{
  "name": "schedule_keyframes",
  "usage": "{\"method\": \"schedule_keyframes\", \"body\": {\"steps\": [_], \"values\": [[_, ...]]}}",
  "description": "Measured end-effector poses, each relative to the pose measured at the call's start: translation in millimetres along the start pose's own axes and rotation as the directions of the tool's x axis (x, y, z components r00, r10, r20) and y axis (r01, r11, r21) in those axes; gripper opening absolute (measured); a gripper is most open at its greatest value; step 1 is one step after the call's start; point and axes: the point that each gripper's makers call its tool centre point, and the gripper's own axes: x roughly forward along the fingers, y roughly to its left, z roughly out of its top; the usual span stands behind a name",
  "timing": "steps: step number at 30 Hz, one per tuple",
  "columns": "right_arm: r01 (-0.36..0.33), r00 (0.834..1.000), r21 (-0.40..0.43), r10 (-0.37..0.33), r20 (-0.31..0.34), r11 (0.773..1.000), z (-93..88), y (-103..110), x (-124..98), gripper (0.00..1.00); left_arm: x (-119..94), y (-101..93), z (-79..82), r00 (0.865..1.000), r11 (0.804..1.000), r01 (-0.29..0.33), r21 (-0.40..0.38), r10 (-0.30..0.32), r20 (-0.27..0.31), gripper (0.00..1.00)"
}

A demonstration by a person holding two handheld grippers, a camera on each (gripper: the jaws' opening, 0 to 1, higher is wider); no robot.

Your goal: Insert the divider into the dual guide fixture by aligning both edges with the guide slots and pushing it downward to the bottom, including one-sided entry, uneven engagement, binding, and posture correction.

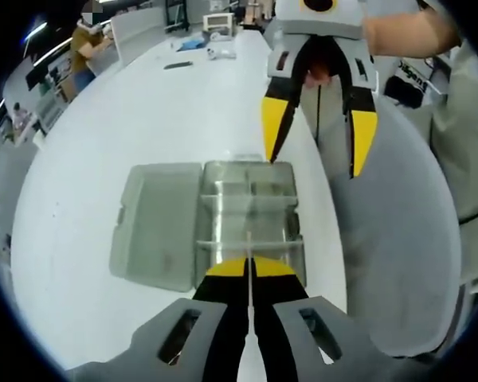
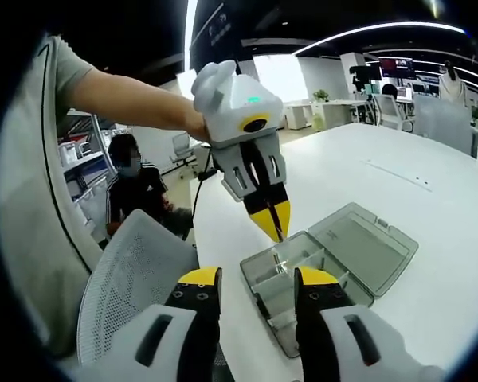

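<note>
A clear plastic compartment box [image 1: 291, 171] lies on the white table with its lid [image 1: 159, 223] folded open to the left. My left gripper [image 1: 248, 269] hangs just above the box's near end, shut on a thin clear divider [image 1: 248, 245] held edge-on and pointing at the inner guide walls. My right gripper [image 1: 319, 135] hovers open beyond the box's far end, holding nothing. In the right gripper view, my right gripper [image 2: 259, 278] stands open over the box [image 2: 275, 318]. There the left gripper [image 2: 272, 223] points down over the box's far end, and the open lid [image 2: 366, 247] lies to the right.
The table edge [image 1: 334, 263] runs just right of the box, with a grey mesh chair [image 2: 135, 270] beside it. A seated person [image 2: 131, 183] is behind the chair. Small items [image 1: 215, 44] and a dark flat object [image 1: 178, 65] lie at the table's far end.
</note>
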Motion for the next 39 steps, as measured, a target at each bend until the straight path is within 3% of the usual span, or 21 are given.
{"method": "schedule_keyframes", "body": {"steps": [39], "values": [[0.004,1.0,0.017,-0.005,0.009,1.0,-1.2,-0.7,-2.9,0.32,2.7,-3.7,1.9,1.0,1.0,0.004,0.03,-0.003,-0.021,0.0]]}}
